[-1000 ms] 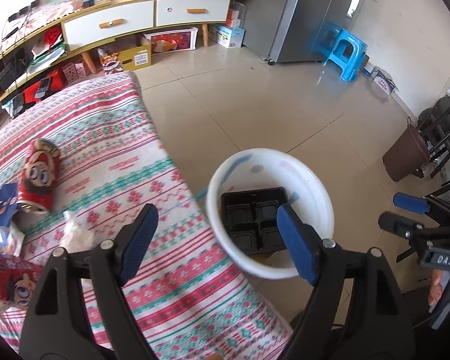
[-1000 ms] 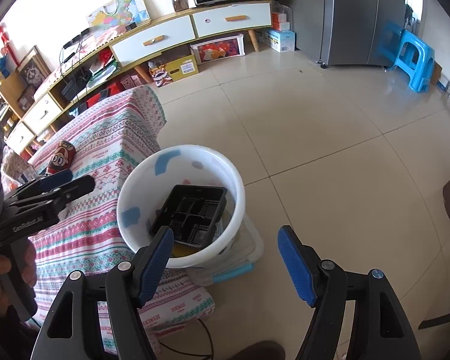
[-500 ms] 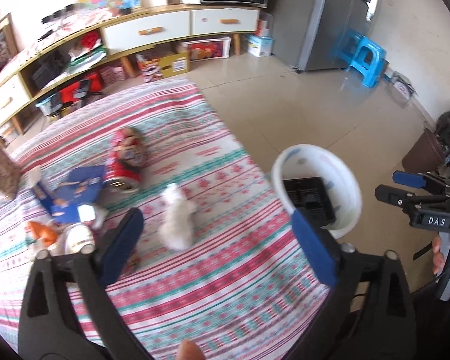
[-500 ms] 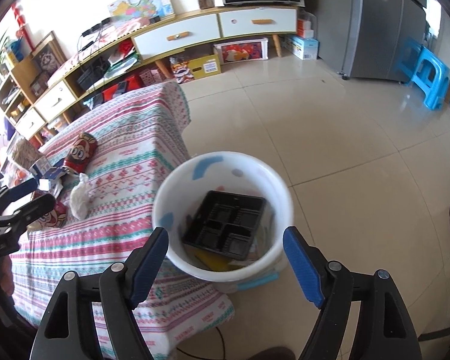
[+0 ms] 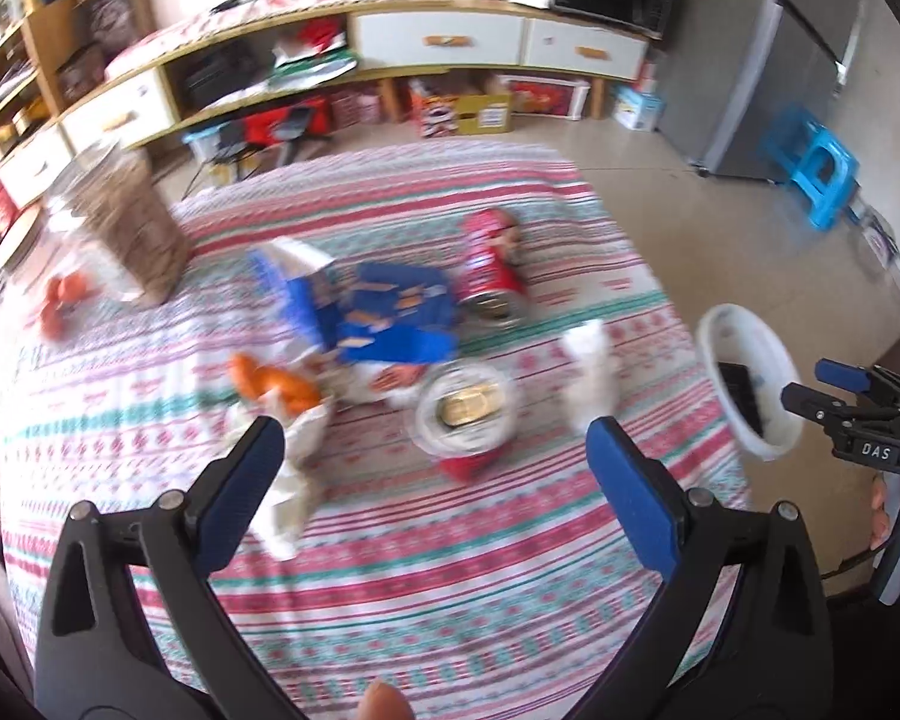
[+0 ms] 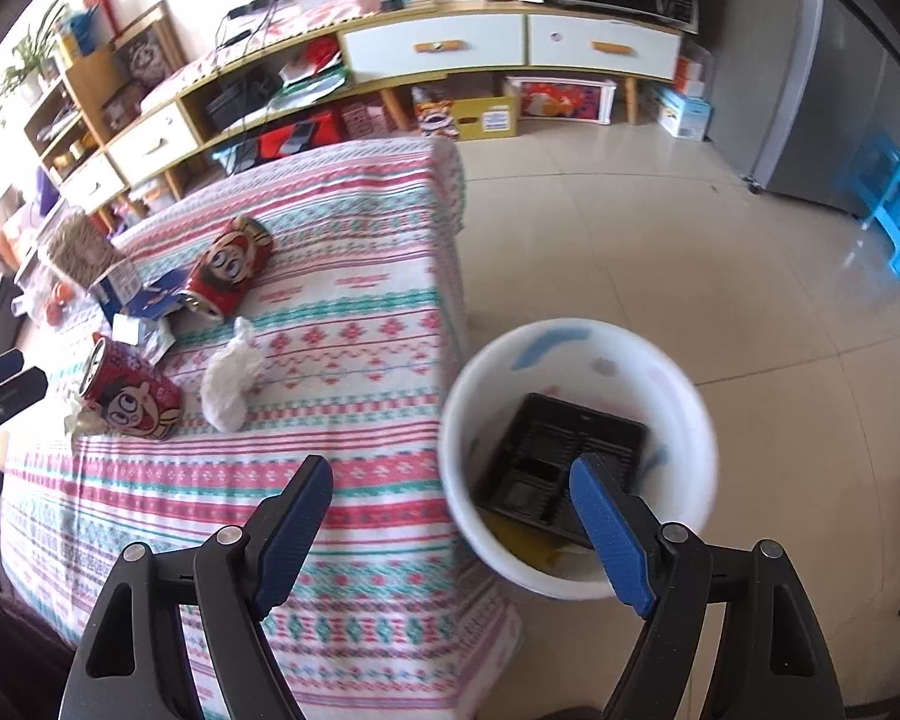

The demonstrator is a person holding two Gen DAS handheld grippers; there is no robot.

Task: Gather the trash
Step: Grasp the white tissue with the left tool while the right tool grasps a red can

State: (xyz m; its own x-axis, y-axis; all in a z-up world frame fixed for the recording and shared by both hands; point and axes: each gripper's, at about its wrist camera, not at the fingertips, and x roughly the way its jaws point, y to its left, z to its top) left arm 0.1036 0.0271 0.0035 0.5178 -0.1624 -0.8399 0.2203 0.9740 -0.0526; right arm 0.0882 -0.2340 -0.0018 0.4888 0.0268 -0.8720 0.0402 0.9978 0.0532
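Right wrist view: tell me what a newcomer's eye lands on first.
The white bucket on the floor beside the table grabs attention, with a black tray lying inside it. On the striped tablecloth lie two red cans with cartoon faces, both on their sides, and a crumpled tissue between them and the bucket. The right gripper stands open and empty in the foreground.

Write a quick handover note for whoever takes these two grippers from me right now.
Left hand-held gripper: open, empty, jaws just widened, above the table's litter.
Right hand-held gripper: open, empty, jaws just widened, at the table edge by the white bucket.
Done: black tray in the bucket.
Left on the striped tablecloth: two red cans, crumpled tissue, blue carton, more wrappers.
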